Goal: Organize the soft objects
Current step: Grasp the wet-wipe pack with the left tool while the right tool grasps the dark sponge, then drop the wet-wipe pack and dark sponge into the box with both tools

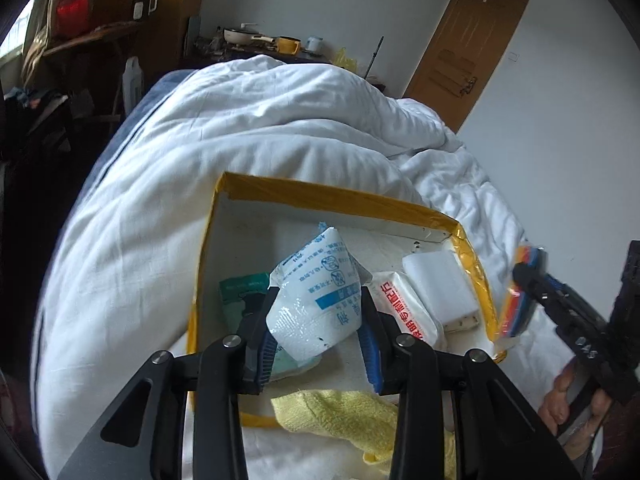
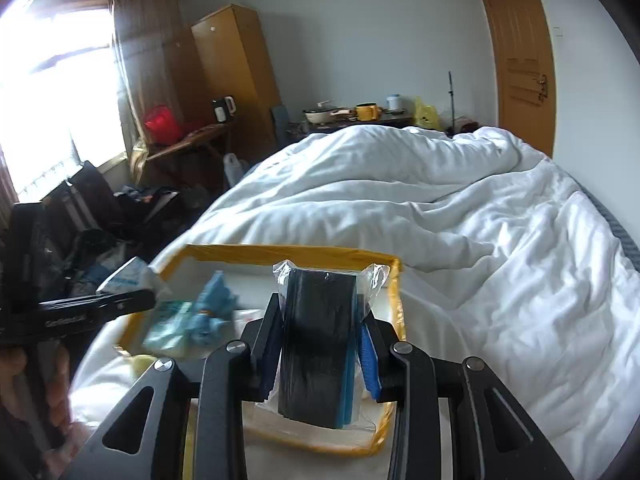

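Left jaws clamp white pouch [image 1: 316, 304] | right jaws clamp bagged sponges [image 2: 320, 344] | over box [image 1: 336, 192]

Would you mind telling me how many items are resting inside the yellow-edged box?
4 visible: green packet at left, red-lettered white pack, white foam block at right, yellow towel nearest. Others may be hidden.

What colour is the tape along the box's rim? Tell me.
Yellow-orange tape edges the white box; it shows best in the left wrist view.
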The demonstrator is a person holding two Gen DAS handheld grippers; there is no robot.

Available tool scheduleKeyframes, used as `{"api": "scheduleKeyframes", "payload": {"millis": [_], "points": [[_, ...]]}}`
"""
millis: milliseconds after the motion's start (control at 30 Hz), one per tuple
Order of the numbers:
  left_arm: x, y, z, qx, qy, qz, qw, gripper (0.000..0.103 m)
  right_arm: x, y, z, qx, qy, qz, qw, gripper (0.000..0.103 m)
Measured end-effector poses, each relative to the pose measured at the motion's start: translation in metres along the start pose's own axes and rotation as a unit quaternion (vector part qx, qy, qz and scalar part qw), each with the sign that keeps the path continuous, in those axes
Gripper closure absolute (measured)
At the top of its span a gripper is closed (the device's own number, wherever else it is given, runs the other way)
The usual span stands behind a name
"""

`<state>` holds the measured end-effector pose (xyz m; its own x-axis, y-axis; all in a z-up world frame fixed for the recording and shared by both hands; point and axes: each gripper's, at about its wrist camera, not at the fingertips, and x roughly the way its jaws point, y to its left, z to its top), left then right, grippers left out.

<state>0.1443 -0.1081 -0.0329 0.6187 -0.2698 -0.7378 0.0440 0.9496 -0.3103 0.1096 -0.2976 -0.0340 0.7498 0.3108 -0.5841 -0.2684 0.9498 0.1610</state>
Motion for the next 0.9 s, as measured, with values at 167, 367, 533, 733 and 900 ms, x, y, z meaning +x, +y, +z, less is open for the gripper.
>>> {"api": "scheduleKeyframes", "payload": {"millis": [167, 367, 533, 733, 900], "points": [[0.008, 0.008, -0.006, -0.022, 0.018, -0.018, 0.9994, 0.044, 0.031, -0.005, -0.01, 0.021, 0.054, 0.032, 0.998, 0.057], [-0.017, 0.005, -0.008, -0.032, 0.019, -0.056, 0.9978, 0.031, 0.023, 0.0, -0.012, 0.014, 0.065, 0.03, 0.997, 0.03], [-0.07, -0.019, -0.024, 0.031, 0.003, -0.066, 0.9973, 0.014, -0.028, -0.003, -0.004, 0.013, 0.078, 0.089, 0.993, 0.022], [-0.09, -0.028, -0.085, 0.068, 0.058, -0.095, 0.9914, 0.011, -0.086, -0.015, -0.044, -0.023, 0.141, 0.14, 0.98, 0.01], [-0.074, -0.03, -0.101, 0.083, 0.098, -0.128, 0.9833, 0.011, -0.093, -0.036, -0.104, -0.048, 0.209, 0.188, 0.958, 0.01]]}}
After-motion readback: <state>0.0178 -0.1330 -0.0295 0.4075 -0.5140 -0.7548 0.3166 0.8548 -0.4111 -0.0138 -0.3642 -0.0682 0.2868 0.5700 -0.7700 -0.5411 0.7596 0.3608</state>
